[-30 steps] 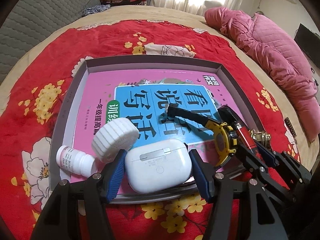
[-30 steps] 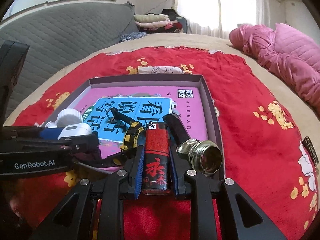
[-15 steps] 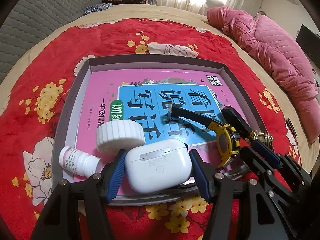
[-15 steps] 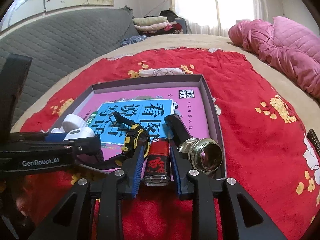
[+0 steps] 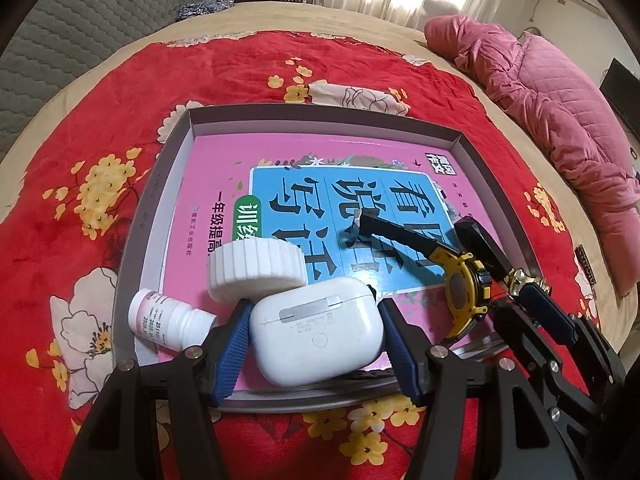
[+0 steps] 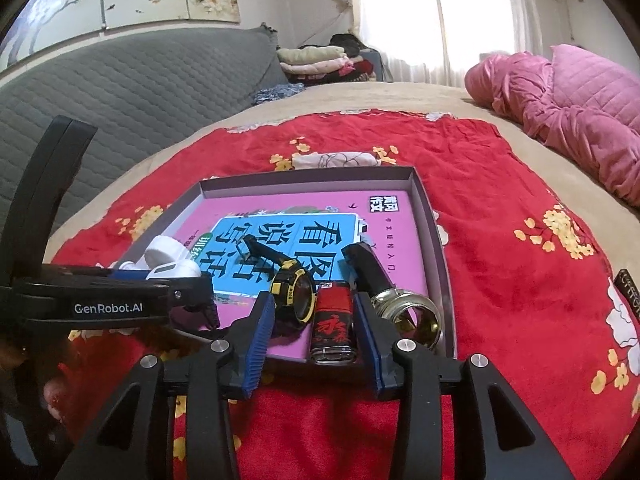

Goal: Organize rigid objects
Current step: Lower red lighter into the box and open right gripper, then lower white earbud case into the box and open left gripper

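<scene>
The left gripper (image 5: 314, 346) stands parted around the white earbuds case (image 5: 316, 330) at the tray's (image 5: 460, 136) near edge; the right gripper (image 6: 314, 334) gapes around the red lighter (image 6: 333, 328), released inside the tray. Withdrawing carelessly could knock the watch (image 6: 291, 295) or brass fitting (image 6: 412, 316) just beside it.

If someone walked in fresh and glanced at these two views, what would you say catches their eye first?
Probably the white earbud case, filling the near foreground between the open left gripper fingers at the tray's front edge. Next, the bright pink and blue book covering the tray floor. In the right view, the red lighter lies between the open right gripper fingers, beside a yellow watch.
</scene>
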Tool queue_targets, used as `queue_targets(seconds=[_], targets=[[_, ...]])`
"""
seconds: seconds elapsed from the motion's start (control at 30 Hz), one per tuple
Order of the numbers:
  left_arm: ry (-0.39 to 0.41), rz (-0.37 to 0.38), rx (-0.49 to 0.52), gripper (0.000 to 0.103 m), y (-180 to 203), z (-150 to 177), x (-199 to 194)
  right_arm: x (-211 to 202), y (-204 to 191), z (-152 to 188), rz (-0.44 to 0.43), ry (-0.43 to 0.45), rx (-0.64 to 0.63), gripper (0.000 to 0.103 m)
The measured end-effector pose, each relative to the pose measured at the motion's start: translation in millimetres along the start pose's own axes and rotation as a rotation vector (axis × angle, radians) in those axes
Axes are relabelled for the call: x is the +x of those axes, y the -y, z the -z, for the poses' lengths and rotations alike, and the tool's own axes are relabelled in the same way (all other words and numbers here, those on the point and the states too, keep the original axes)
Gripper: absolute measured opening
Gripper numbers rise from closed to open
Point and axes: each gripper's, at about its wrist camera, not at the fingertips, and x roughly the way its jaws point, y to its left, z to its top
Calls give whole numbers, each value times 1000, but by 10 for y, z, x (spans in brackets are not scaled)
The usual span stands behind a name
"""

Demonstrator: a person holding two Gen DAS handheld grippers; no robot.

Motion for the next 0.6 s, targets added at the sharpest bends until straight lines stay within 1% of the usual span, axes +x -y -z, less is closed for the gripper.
queue_targets(seconds=[0.4, 0.6], targets=[[-10, 16, -21, 63, -34, 51, 28, -4, 39, 11, 11, -3, 8, 42], [-11, 4, -7, 63, -23, 82, 24, -7, 47, 2, 12, 1, 9, 42]])
